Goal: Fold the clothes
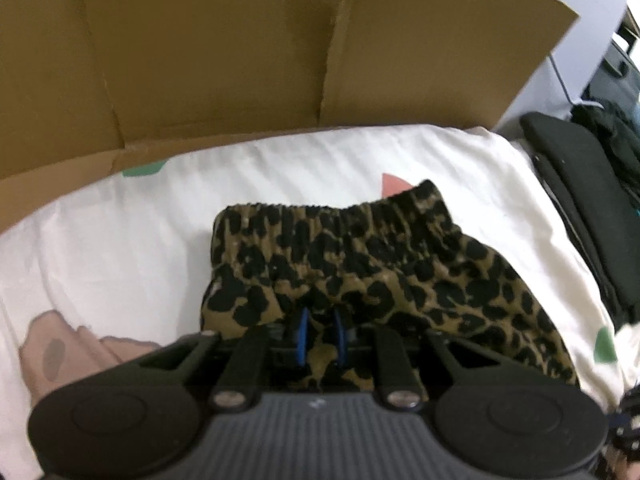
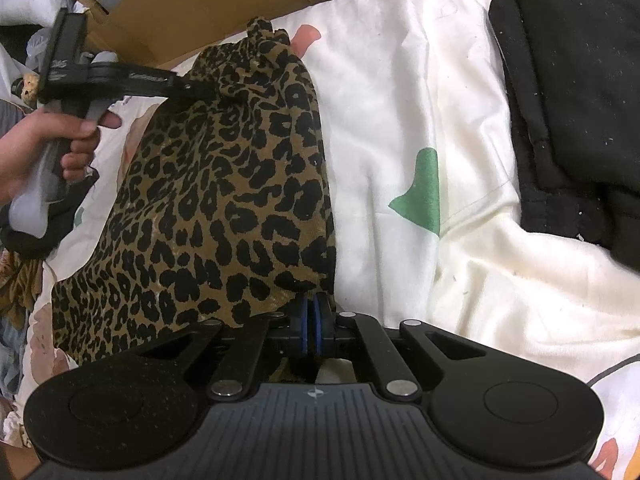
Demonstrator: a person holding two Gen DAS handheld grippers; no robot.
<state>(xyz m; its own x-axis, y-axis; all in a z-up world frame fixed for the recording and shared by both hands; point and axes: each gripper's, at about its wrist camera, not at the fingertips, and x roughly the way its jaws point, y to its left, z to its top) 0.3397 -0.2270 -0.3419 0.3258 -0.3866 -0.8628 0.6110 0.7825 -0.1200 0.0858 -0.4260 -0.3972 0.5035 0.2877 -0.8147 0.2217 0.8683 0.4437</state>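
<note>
A leopard-print garment (image 1: 360, 264) with an elastic waistband lies on a white patterned bed sheet (image 1: 120, 240). In the left wrist view my left gripper (image 1: 322, 330) is shut on a fold of its cloth just below the waistband. The right wrist view shows the same garment (image 2: 224, 200) stretched lengthwise, with my right gripper (image 2: 313, 320) shut on its near corner. At the far end the left gripper (image 2: 200, 86), held by a person's hand (image 2: 60, 144), pinches the cloth near the bunched waistband. The garment hangs slightly raised between the two grippers.
A brown cardboard sheet (image 1: 240, 60) stands behind the bed. Folded black clothing (image 2: 580, 100) lies on the sheet (image 2: 440, 80) to the right. More loose clothes (image 2: 20, 280) pile up at the left edge.
</note>
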